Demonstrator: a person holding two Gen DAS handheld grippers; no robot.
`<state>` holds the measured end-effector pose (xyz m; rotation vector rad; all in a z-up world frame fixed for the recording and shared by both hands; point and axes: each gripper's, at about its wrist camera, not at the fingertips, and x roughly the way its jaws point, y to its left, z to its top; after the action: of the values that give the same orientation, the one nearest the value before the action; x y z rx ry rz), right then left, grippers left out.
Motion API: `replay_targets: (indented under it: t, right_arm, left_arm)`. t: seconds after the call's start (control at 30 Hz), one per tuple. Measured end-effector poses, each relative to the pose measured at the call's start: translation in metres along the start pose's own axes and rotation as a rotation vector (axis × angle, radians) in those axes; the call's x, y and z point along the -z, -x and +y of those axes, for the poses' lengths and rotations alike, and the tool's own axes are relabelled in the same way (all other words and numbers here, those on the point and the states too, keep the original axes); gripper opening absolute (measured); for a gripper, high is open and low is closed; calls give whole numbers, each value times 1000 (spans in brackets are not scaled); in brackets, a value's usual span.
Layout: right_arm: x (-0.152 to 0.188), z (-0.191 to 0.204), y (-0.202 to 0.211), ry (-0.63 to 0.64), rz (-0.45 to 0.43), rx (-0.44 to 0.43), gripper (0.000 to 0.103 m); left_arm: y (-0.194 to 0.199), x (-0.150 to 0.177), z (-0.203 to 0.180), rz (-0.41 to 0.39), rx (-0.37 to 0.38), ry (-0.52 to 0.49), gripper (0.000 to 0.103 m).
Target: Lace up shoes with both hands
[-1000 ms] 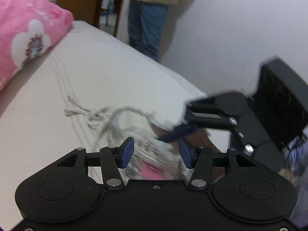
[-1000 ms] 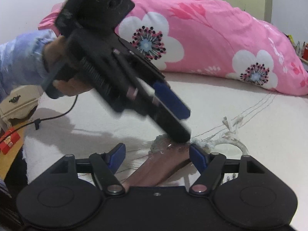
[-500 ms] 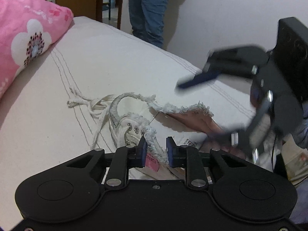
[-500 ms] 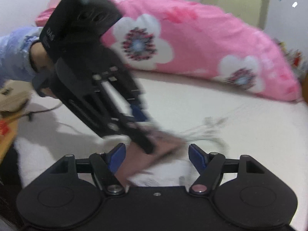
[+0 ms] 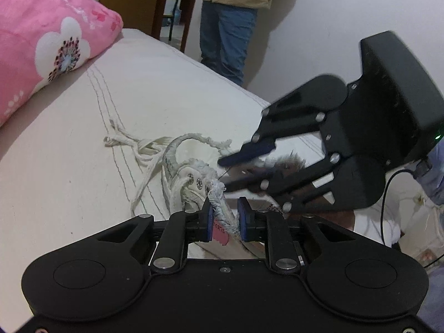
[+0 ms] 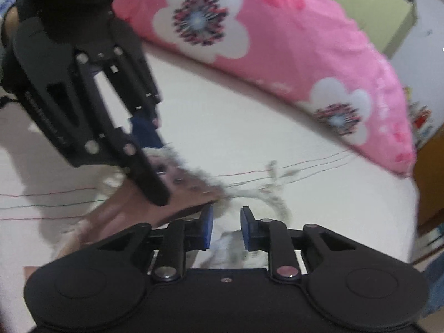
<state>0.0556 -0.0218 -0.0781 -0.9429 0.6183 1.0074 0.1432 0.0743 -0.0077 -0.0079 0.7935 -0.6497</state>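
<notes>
- Two hand-held grippers are meeting over one shoe (image 5: 194, 183), which is lying on a cream bed (image 5: 69, 172).
- In the left wrist view, the left gripper (image 5: 224, 216) is narrowing its blue pads around the shoe's frayed white edge (image 5: 220, 208), which is standing between them; the pads are looking pressed against it, with a pink tag (image 5: 219, 234) showing just below.
- Ahead and to the right of that gripper, the right gripper (image 5: 227, 172) is reaching in over the shoe's fuzzy opening, its two fingers lying close together.
- Beyond the left gripper's fingertips, the white laces (image 5: 138, 149) are trailing loose across the bed, knotted and slack.
- In the right wrist view, the right gripper (image 6: 224, 222) is closing its jaws, now narrow; blurred white shoe material is lying at the gap, but whether the pads are gripping it cannot be told.
- Up and left of the right gripper, the left gripper (image 6: 151, 166) is angling down onto the blurred shoe (image 6: 188, 183).
- Far ahead of both, a pink flowered quilt (image 6: 277, 41) is lying on the bed (image 6: 277, 144).
- Past the bed's far side, a person in jeans (image 5: 224, 38) is standing by the wall.
</notes>
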Motion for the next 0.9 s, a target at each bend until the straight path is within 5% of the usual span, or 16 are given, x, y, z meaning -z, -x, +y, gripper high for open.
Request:
replay_targets:
  t: [0.2,0.9]
  right_arm:
    - [-4,-5,-14,-75,26,-10,11]
    - [-8,7,-31,30,31,64,11]
  left_arm:
    - [1,3,-1,-20,1,6,17]
    - [2,8,-4,-42,-7,3,18]
